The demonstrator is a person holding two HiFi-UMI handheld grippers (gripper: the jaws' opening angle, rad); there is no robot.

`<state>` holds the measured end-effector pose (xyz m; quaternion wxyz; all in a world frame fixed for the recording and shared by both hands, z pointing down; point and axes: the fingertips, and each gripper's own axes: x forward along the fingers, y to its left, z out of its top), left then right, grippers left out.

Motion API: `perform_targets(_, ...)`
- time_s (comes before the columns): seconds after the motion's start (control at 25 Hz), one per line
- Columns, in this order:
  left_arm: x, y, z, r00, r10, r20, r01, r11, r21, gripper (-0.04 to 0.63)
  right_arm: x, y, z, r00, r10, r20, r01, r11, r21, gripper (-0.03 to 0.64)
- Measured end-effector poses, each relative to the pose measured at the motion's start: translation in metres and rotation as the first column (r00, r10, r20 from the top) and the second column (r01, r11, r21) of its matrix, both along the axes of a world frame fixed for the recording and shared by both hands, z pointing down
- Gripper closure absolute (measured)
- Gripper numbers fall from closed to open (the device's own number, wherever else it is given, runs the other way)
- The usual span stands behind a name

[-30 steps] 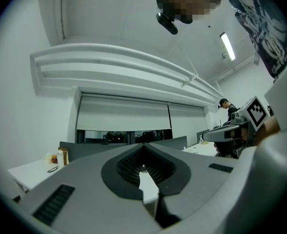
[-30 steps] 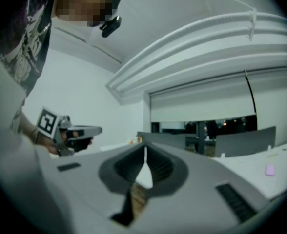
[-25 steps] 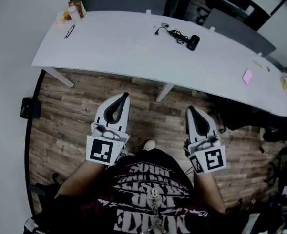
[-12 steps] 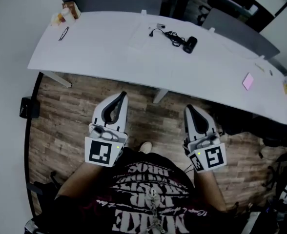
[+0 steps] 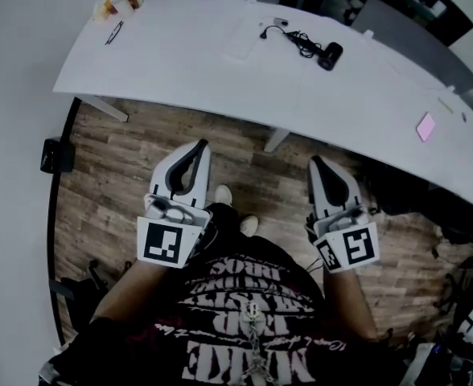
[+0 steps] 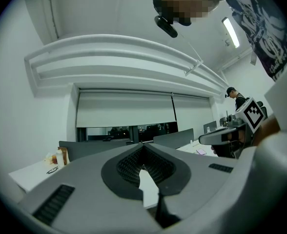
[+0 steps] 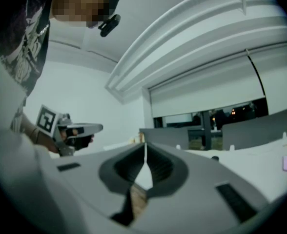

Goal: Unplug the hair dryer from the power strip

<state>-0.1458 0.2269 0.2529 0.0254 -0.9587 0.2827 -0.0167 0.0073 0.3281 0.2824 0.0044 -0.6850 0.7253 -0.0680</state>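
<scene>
A person stands back from a long white table (image 5: 180, 71), a gripper in each hand at waist height. The left gripper (image 5: 201, 145) and the right gripper (image 5: 315, 161) are both clenched tip to tip, with nothing between their jaws. The black hair dryer (image 5: 331, 55) lies on the table well ahead of both sets of jaws, closer to the right gripper's line. Its cord (image 5: 297, 40) trails off to the left.

By the look of it, the unplugging has not begun. The cord is untouched, so the approach, the grasp and the pull are all left to do. The power strip cannot be made out against the white top.

Only the head view shows the dryer and cord. The gripper views look level over the tabletop, each showing the other gripper off to one side. The left gripper view alone shows a distant person (image 6: 237, 99).
</scene>
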Motion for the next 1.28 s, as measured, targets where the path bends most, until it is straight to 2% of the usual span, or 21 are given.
perform_targets(0.52,0.003,-0.004,0.005,1.0,0.026,0.018,-0.026,1.0,-0.013,0.569,-0.012,-0.01,0.011,1.0,-0.007,0.016,0.007,1.0,-0.026,0.581)
perform_targets(0.92,-0.02,-0.002,0.011,1.0,-0.017,-0.015,0.017,1.0,-0.019,0.569,-0.025,-0.001,0.012,1.0,-0.007,-0.016,0.007,1.0,-0.022,0.581)
perform_targets(1.28,-0.045,-0.024,0.011,0.997,-0.068,-0.026,0.068,0.998,-0.016,0.569,-0.036,-0.019,0.007,0.999,-0.021,-0.035,0.021,1.0,-0.015,0.583)
